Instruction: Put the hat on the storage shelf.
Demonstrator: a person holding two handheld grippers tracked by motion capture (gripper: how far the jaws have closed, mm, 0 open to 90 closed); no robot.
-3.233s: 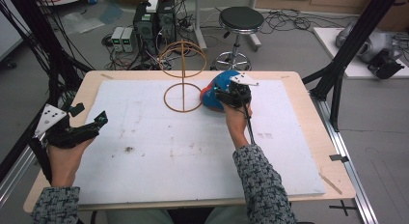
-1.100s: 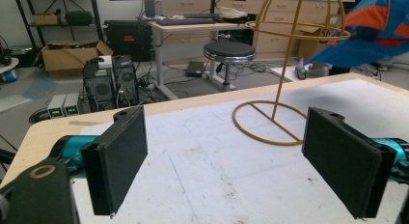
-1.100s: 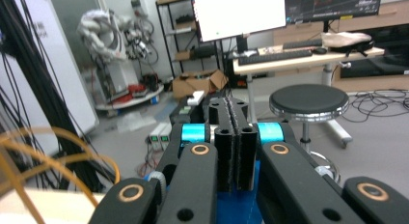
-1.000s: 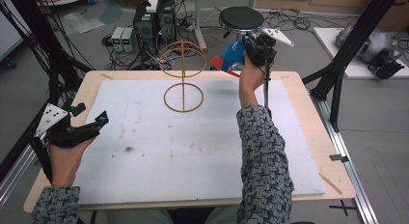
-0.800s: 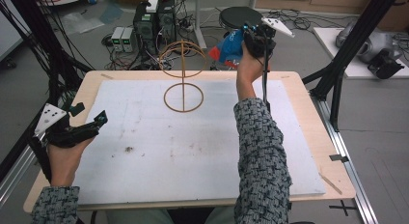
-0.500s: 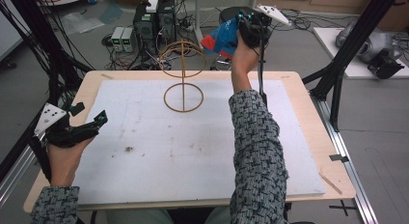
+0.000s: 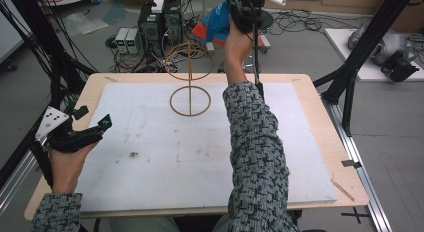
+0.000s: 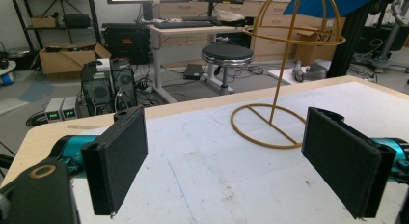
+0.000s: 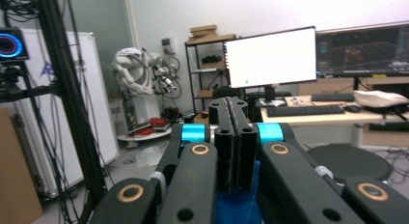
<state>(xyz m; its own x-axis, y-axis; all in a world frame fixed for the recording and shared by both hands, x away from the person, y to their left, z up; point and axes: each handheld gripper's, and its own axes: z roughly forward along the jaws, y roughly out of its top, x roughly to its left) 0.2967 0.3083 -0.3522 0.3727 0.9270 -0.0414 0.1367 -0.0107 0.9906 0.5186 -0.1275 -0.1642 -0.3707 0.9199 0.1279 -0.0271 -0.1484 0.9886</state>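
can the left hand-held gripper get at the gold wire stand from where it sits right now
Probably yes. The left hand-held gripper rests open at the table's left edge, and the white mat between it and the gold wire stand is bare. The right hand-held gripper holds a blue cap high above, out of the way.

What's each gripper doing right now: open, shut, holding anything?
Left gripper: open, nothing between its fingers, resting near the table's left edge.
Right gripper: shut on the blue cap, raised above the gold wire stand.
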